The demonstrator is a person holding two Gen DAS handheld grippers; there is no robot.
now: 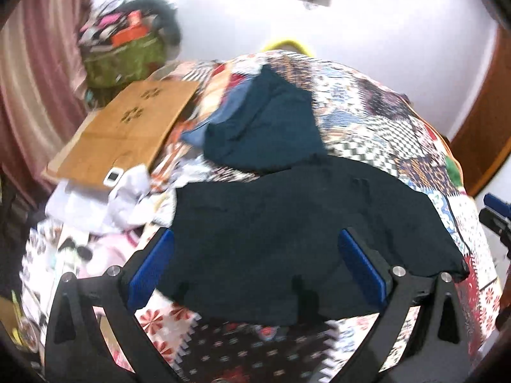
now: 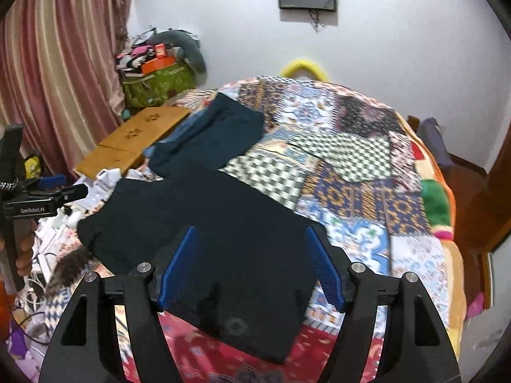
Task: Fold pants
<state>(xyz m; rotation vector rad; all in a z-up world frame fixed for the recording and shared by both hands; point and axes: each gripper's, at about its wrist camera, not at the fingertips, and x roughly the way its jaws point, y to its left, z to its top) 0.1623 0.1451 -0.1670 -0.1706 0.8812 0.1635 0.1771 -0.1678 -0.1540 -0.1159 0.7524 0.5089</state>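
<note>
Black pants lie spread flat on the patchwork bedspread, waistband toward me; they also show in the right wrist view. My left gripper is open and empty, hovering just above the near part of the pants, blue pads wide apart. My right gripper is open and empty above the right part of the pants, a round logo below it. The right gripper's tip shows at the left view's right edge, and the left gripper's body at the right view's left edge.
A dark teal garment over a blue one lies beyond the pants. A cardboard box with a phone and white clothes sit left. A green bag stands by the curtain.
</note>
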